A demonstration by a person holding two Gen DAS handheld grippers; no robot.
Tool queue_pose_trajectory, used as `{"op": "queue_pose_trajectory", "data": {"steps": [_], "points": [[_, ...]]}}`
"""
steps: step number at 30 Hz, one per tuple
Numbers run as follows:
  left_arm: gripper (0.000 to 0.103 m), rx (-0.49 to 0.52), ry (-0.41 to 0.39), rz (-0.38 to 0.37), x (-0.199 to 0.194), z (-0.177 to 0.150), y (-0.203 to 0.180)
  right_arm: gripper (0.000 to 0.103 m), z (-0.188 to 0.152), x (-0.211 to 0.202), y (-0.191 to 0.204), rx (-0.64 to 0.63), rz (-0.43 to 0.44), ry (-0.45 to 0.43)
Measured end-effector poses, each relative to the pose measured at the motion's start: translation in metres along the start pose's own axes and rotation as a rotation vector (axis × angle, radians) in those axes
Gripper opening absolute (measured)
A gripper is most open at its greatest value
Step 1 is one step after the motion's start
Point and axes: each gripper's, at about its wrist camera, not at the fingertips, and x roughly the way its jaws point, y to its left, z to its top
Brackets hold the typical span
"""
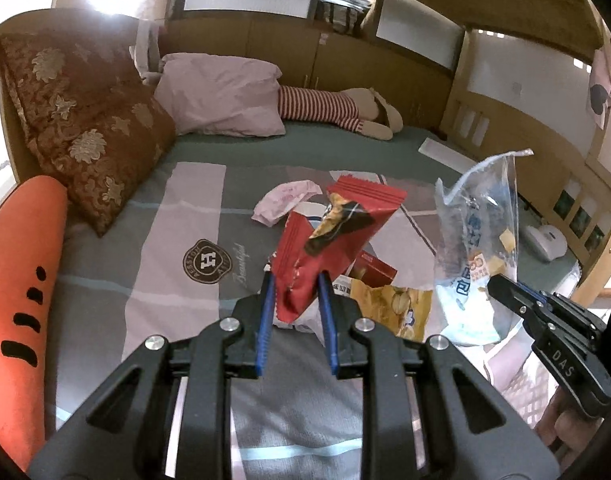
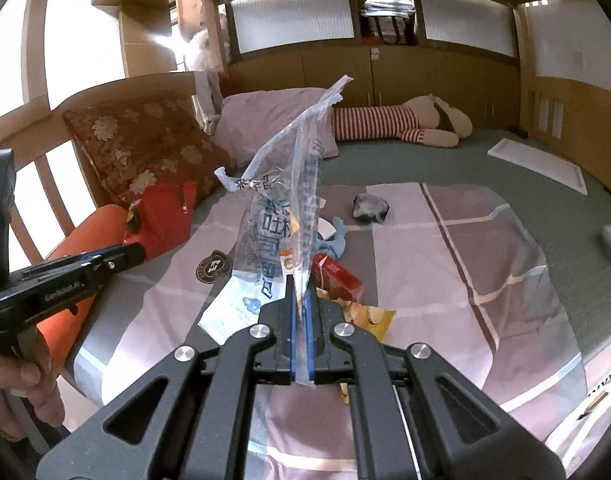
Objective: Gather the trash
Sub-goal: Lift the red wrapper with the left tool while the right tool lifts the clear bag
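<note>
My left gripper (image 1: pixel 296 280) is shut on a red snack wrapper (image 1: pixel 329 236) and holds it above the bed; the wrapper also shows at the left of the right wrist view (image 2: pixel 165 212). My right gripper (image 2: pixel 303 284) is shut on a clear plastic bread bag (image 2: pixel 281 216) with blue print, held upright; in the left wrist view the bag (image 1: pixel 477 240) hangs at the right. On the quilt lie a yellow chip packet (image 1: pixel 397 304), a small red box (image 2: pixel 339 278), a pink crumpled wrapper (image 1: pixel 285 200) and a dark crumpled wrapper (image 2: pixel 370 208).
The bed has a patchwork quilt (image 2: pixel 445 260) over a green sheet. A brown floral cushion (image 1: pixel 85 120), an orange carrot pillow (image 1: pixel 21 280), a pink pillow (image 1: pixel 221 96) and a striped plush doll (image 2: pixel 401 124) lie around. A white laundry basket (image 1: pixel 525 384) is at lower right.
</note>
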Motion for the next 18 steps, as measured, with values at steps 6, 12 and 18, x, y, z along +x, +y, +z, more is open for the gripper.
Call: {"op": "queue_pose_trajectory", "data": {"steps": [6, 12, 18], "points": [[0.022, 0.010, 0.011, 0.005, 0.0021, -0.0016, -0.0014, 0.005, 0.0009, 0.0013, 0.0001, 0.008, -0.003, 0.006], [0.022, 0.011, 0.021, 0.006, 0.0054, -0.0020, -0.0002, 0.005, 0.0014, 0.0028, -0.0010, 0.001, 0.001, 0.009], [0.022, 0.014, 0.033, 0.006, 0.0077, -0.0024, -0.0011, 0.005, 0.0009, 0.0026, -0.0014, -0.002, 0.003, 0.010]]}}
